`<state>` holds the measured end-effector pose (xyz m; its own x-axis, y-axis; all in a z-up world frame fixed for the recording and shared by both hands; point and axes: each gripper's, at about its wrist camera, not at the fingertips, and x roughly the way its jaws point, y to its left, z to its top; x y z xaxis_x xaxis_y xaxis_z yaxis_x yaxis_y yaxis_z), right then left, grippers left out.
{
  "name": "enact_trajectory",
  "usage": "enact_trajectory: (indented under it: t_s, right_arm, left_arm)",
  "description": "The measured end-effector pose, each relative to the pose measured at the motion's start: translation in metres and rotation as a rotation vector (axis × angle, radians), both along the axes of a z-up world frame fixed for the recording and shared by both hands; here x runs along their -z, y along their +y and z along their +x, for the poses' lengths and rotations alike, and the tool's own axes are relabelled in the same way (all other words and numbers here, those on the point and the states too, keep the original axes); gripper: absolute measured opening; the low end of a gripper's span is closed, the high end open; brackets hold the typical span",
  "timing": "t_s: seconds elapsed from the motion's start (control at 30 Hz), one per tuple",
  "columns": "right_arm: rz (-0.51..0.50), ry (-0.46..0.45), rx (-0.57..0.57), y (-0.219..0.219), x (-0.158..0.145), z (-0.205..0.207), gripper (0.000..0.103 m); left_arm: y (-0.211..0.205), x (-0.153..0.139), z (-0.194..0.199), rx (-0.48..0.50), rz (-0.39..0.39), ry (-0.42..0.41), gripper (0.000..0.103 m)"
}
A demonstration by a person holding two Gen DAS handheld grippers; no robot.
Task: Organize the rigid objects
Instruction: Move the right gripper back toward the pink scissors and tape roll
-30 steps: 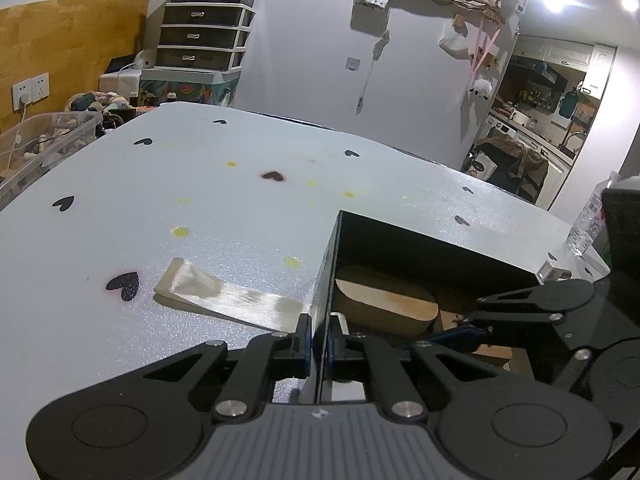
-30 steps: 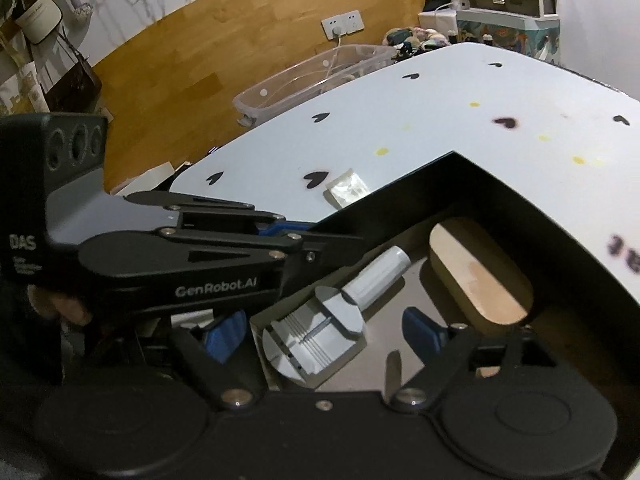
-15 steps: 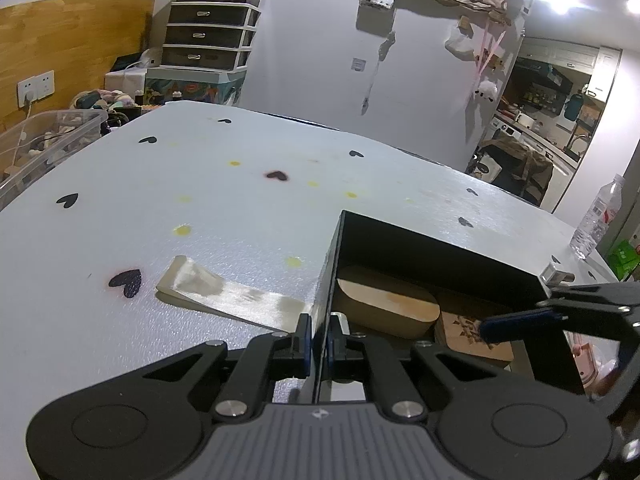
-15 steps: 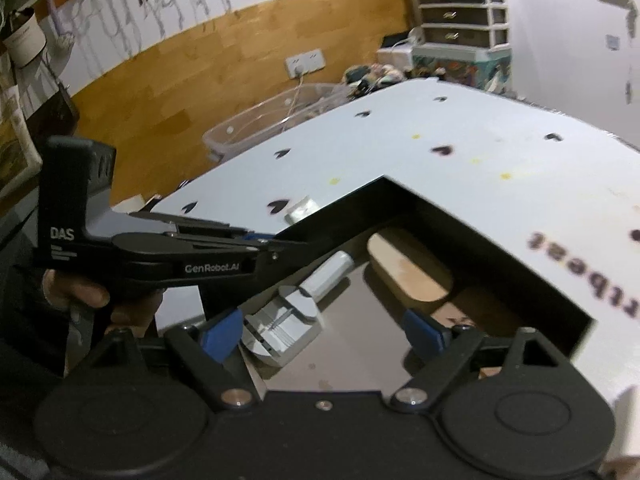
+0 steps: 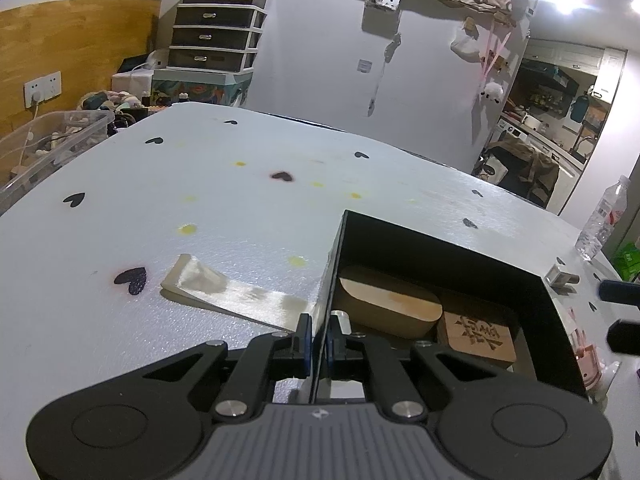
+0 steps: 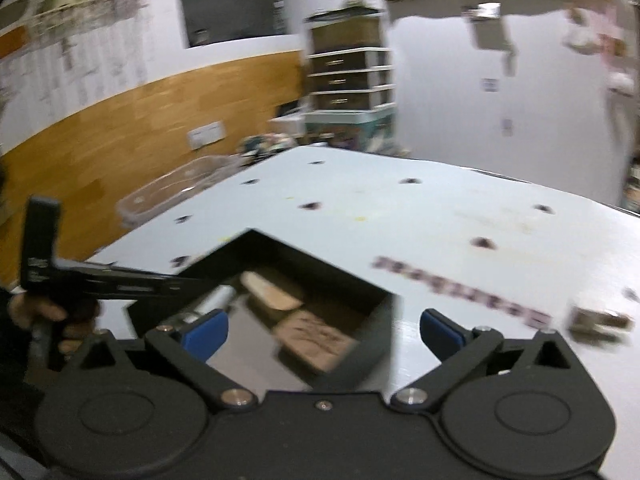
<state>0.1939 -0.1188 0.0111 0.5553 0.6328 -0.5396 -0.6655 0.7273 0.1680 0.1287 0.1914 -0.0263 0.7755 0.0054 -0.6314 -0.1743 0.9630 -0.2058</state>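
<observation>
My left gripper is shut on the near left wall of the open black box. In the box lie an oval wooden piece, an engraved wooden block and a white cylinder. My right gripper hovers over the box's right corner; its jaws are opening wide and nothing is between its blue pads. In the left wrist view its fingertips show at the right edge. A small metal piece lies on the table right of the box.
A clear plastic strip lies on the white heart-print table left of the box. A water bottle stands at the far right edge and a pink item lies beside the box. A clear bin sits off the table's left side.
My right gripper has pulled up out of the box and swung right, its jaws spreading wider. The left gripper has kept its hold on the box wall.
</observation>
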Motion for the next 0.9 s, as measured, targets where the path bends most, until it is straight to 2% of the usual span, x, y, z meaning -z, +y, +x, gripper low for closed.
enact_trajectory:
  t_s: [0.37,0.53,0.57,0.63,0.7,0.77,0.9]
  right_arm:
    - [-0.041,0.073,0.378,-0.065,0.040,-0.008,0.103]
    - [-0.037,0.094,0.477,-0.081,0.053,-0.018,0.103]
    - [-0.030,0.099,0.491,-0.085,0.054,-0.019,0.102]
    - [-0.023,0.101,0.501,-0.091,0.057,-0.021,0.092]
    - [-0.021,0.114,0.492,-0.095,0.059,-0.020,0.077]
    - [-0.053,0.113,0.483,-0.097,0.061,-0.019,0.073]
    - [-0.105,0.102,0.468,-0.098,0.064,-0.018,0.070]
  left_arm:
    - [-0.004,0.000,-0.001,-0.015,0.014,0.001,0.007]
    - [-0.004,-0.001,-0.002,-0.021,0.012,0.000,0.007]
    - [-0.004,0.000,-0.002,-0.020,0.012,0.000,0.007]
    - [-0.003,-0.001,-0.002,-0.021,0.013,0.001,0.007]
    - [-0.003,-0.001,-0.002,-0.020,0.014,0.001,0.007]
    - [-0.004,-0.001,-0.002,-0.020,0.014,0.001,0.007]
    - [-0.004,-0.001,-0.001,-0.021,0.013,0.000,0.007]
